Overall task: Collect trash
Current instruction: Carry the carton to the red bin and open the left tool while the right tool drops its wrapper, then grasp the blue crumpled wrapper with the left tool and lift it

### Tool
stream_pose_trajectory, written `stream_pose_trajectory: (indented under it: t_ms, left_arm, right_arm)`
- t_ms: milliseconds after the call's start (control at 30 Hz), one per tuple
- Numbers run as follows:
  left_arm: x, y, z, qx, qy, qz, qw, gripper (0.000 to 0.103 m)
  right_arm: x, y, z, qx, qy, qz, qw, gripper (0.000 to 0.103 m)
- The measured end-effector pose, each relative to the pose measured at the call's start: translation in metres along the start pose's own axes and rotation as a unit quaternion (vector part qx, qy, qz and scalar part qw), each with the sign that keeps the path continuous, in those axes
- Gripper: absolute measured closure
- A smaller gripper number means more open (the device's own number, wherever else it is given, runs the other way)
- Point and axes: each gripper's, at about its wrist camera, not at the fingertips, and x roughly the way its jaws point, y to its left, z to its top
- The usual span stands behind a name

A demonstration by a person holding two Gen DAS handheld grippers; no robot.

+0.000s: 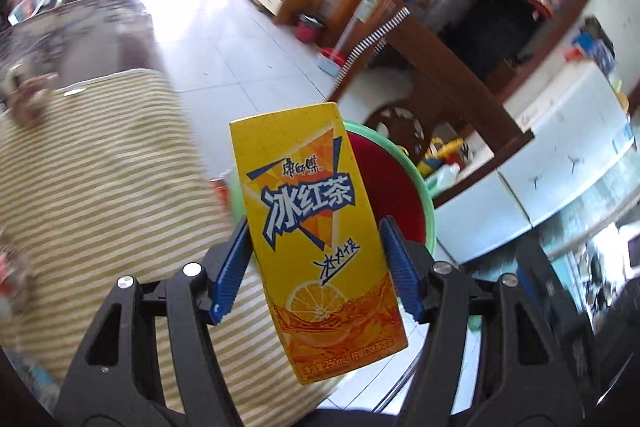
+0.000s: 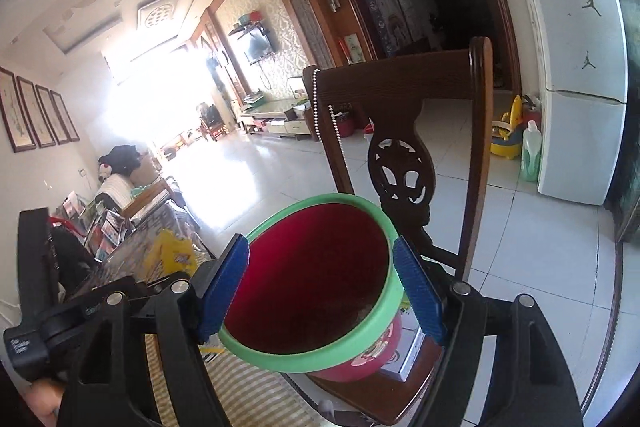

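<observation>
1. Left gripper [image 1: 314,259]: its 2 blue ribbed pads [image 1: 232,267] pinch the yellow rectangular iced-tea drink carton [image 1: 316,227] across its narrow width, at about mid-height. The carton is off the table, carried in the air.
2. Carton long axis: roughly in line with the fingers, top leaning slightly toward 11 o'clock in the left wrist view.
3. Right gripper [image 2: 320,291]: its blue pads sit at 9 and 3 o'clock against the green rim of the red plastic bucket [image 2: 316,291], which it appears to clamp. The bucket mouth is tilted toward the camera; the inside looks dark red, and I see no contents.
4. Key relation: in the left wrist view the bucket [image 1: 394,183] lies directly behind the carton, showing from 1 to 3 o'clock of it, so its mouth is just ahead and to the right of the left fingers. The left hand has the carton; the right presents the receptacle.
5. Surroundings: green-and-white striped cloth [image 1: 100,167] at 9 o'clock, below the carton; dark carved wooden chair [image 2: 404,131] beyond the bucket.
6. Judgement: next move is probably carrying the carton top-first over the rim, then letting go. Risk: the carton catching the rim.
</observation>
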Motion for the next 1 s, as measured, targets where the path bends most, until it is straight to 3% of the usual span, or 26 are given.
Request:
stream_pose_trajectory:
  t_ms: [167,333,467,667,800,900,1000]
  left_arm:
    - [0.019,-0.006,0.001,-0.004,0.030,0.003,0.9995,0.036]
    - [0.002,0.005,0.002,-0.005,0.005,0.012,0.9999,0.019]
    - [-0.036,0.034,-0.010,-0.053,-0.032,0.016,0.9980,0.015]
    - [-0.098,0.083,-0.051,-0.082,-0.071,0.103,0.9888,0.010]
    - [-0.135,0.132,-0.095,-0.117,-0.070,0.187,0.9728,0.009]
    - [-0.154,0.162,-0.121,-0.149,-0.065,0.213,0.9634,0.009]
    - [-0.164,0.179,-0.137,-0.156,-0.056,0.229,0.9592,0.009]
  right_arm:
    - [-0.002,-0.008,0.005,0.010,0.002,-0.006,1.000,0.030]
    - [-0.003,0.008,0.008,0.002,-0.002,0.008,1.000,0.031]
    - [-0.006,0.026,0.006,-0.011,0.001,0.024,1.000,0.031]
    - [-0.006,0.061,-0.003,-0.036,0.019,0.064,0.997,0.031]
    - [-0.002,0.090,-0.017,-0.057,0.047,0.103,0.992,0.028]
    - [0.001,0.110,-0.030,-0.071,0.071,0.126,0.987,0.028]
    - [0.001,0.133,-0.044,-0.094,0.092,0.149,0.980,0.028]
